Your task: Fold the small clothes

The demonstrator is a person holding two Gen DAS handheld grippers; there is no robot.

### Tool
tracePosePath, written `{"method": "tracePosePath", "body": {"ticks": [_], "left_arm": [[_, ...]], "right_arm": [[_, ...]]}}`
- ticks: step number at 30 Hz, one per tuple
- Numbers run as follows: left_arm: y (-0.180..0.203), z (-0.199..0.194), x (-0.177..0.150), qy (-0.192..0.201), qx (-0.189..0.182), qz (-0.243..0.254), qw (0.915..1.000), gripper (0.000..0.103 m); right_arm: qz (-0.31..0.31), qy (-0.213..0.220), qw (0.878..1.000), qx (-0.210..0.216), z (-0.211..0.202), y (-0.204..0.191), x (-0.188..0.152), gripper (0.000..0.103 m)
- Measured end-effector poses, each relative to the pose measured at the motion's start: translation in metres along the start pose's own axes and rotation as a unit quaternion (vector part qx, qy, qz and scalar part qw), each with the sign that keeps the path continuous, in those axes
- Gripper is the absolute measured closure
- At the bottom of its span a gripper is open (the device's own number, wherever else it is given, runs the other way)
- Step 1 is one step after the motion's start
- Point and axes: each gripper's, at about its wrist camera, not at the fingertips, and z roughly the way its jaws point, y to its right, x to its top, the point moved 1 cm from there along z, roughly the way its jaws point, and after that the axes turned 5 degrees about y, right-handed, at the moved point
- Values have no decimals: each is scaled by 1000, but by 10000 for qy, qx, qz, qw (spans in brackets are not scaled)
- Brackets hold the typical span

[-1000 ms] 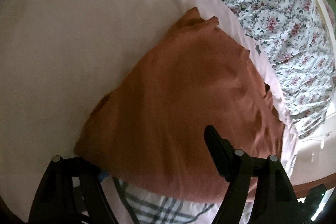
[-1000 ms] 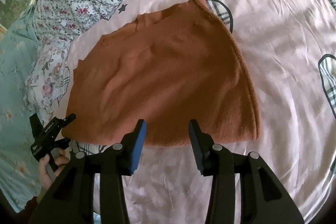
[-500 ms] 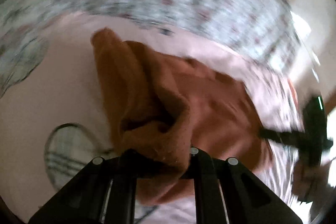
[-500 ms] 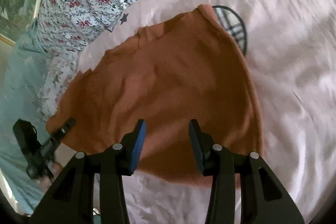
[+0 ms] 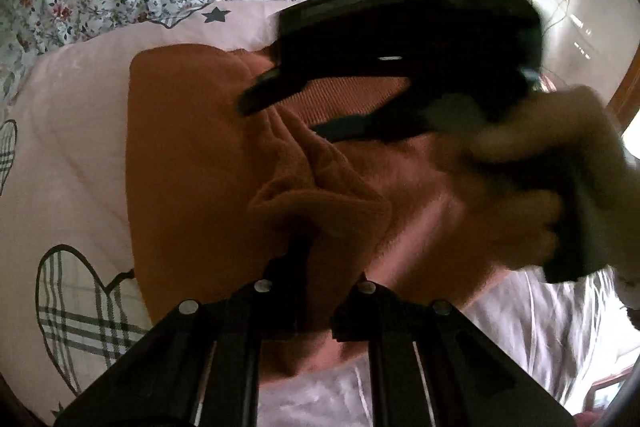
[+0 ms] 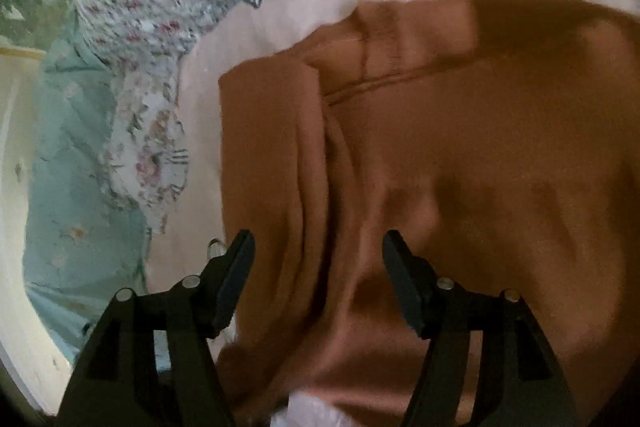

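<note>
A: Right, L gripper (image 5: 310,279) fingers clenched on a bunch of the orange garment (image 6: 500,147), which lies on the pink bed sheet (image 5: 60,147)?

B: Yep. R gripper (image 6: 320,267) fingers released, cloth between them. Lay your fold flat before letting go.

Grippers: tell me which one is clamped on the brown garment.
The left gripper, shut on a bunched fold of the brown garment; the right gripper is open above it.

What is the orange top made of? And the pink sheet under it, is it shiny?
The orange top looks like soft knit or fleece: matte, slightly fuzzy, with fine ribbing visible in the left view and thick, rounded folds. The exact fibre cannot be told. The pink sheet looks like smooth woven fabric with a faint sheen; light catches its shallow creases, so it may be satin-like cotton or polyester.
</note>
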Motion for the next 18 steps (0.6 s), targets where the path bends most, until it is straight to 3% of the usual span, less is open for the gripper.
{"method": "tracePosePath", "body": {"ticks": [2, 3, 4, 7, 10, 14, 18], "left_arm": [[0, -4, 0, 36, -6, -3, 10000, 95], [1, -6, 1, 48, 5, 21, 10000, 95], [2, -9, 3, 61, 1, 50, 10000, 96], [10, -26, 13, 235, -185, 130, 9995, 96], [28, -39, 27, 413, -709, 179, 9965, 96], [69, -27, 33, 358, -1225, 444, 9908, 95], [102, 11, 26, 38, -1510, 565, 9869, 96]], "right_arm": [[-223, -3, 9996, -155, 12, -9, 7, 61], [-349, -9, 9991, -247, 14, -15, 9, 81], [-440, 54, 9987, -259, 9, -21, 11, 86], [-583, 498, 9970, 135, -27, -33, 14, 88], [-631, 980, 9928, 269, -83, -29, 9, 89], [-450, 1308, 9904, 18, -133, 10, 1, 89], [-11, 1275, 9908, -452, -143, 64, -5, 89]]}}
